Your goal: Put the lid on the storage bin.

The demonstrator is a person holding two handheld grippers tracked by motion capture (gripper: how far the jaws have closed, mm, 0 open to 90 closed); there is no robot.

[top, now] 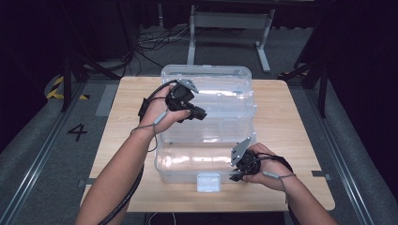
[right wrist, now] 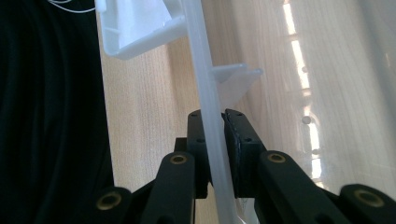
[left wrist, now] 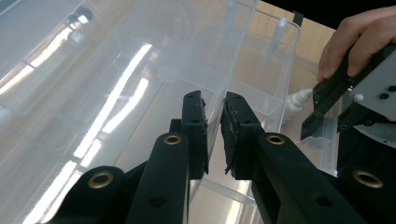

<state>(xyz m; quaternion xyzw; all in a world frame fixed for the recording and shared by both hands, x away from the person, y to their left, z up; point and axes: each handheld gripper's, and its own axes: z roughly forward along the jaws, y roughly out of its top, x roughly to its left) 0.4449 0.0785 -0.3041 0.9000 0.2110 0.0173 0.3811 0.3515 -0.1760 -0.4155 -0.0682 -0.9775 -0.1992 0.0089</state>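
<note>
Right claw (right wrist: 214, 135) was clamped on the near rim of the clear lid (top: 206, 101), just beside the white latch (top: 208, 182); left claw (left wrist: 214, 126) stood nearly closed astride the lid's thin edge, though contact of the pads could not be made out. Beyond both claws the lid stood tilted over the clear bin (top: 187, 169) on the bench (top: 281, 122). Step judged as handling the lid; the next move calls for both claws travelling together, evenly.

We see a clear, glossy plastic storage box (top: 206, 93) on a matt, pale wood-grain table (top: 281, 122). Our grippers' fingers (left wrist: 196, 130) look matt black plastic, with brass-coloured rivets.
</note>
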